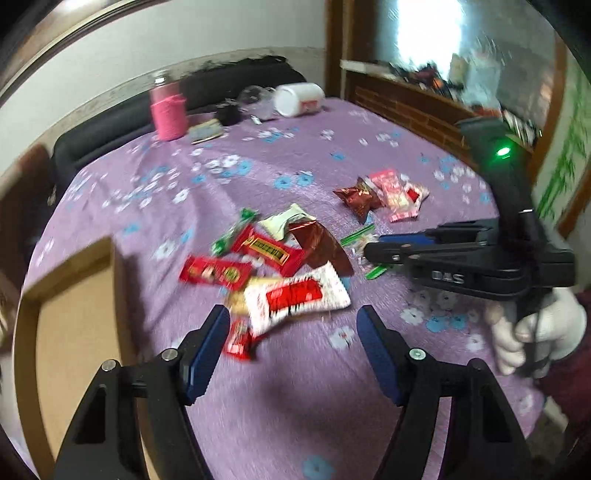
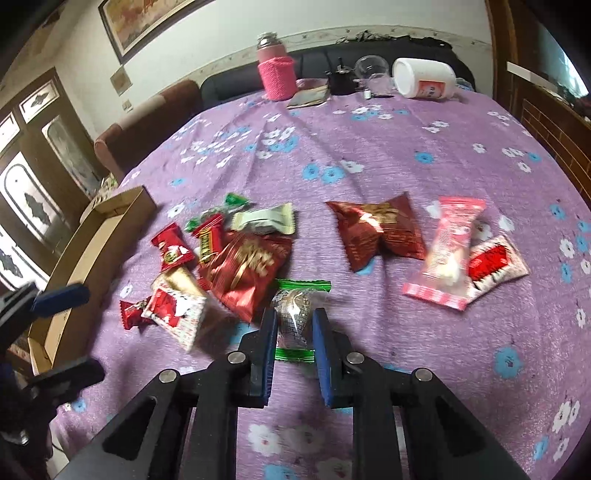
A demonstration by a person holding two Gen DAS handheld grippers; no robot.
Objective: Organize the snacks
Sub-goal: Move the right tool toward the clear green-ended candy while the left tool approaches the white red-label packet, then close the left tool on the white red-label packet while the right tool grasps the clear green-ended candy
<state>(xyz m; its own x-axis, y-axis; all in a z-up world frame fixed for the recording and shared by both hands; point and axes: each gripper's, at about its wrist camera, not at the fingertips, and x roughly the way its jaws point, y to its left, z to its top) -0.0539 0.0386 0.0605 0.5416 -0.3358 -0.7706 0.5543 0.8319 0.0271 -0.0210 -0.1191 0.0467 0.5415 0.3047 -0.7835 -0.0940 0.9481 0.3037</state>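
- Left gripper [image 1: 291, 328]: fingers spread wide, nothing between them, held low over the purple cloth [image 1: 280, 402] just short of the snack pile [image 1: 266, 258]; a white-and-red pack [image 1: 295, 295] lies nearest its tips.
- Right gripper [image 2: 294, 328]: fingers drawn narrow around a clear candy [image 2: 293, 314] with green ends, which sits between the blue pads [image 2: 320, 347]. In the left view this gripper [image 1: 373, 251] reaches in from the right, level with the table, held by a white-gloved hand [image 1: 535, 332].
- Box [image 2: 85, 254]: an open cardboard box at the table's left edge, beside the pile; the left gripper [image 2: 55, 332] shows over it in the right view.
- Right view only: a second group of snacks well apart from the pile, namely a dark red bag [image 2: 376, 232], a pink pack [image 2: 450, 251] and a red-and-white pack [image 2: 495, 262]; also a framed picture [image 2: 147, 22] on the wall.
- Left view only: a green light [image 1: 503, 151] on the right gripper's body, and the letters "DAS" on its side.
- Far edge: a pink bottle [image 2: 275, 70], a glass cup [image 2: 371, 74] and a white jar [image 2: 424, 79] on its side.
- Wrapper printing is too blurred to read.
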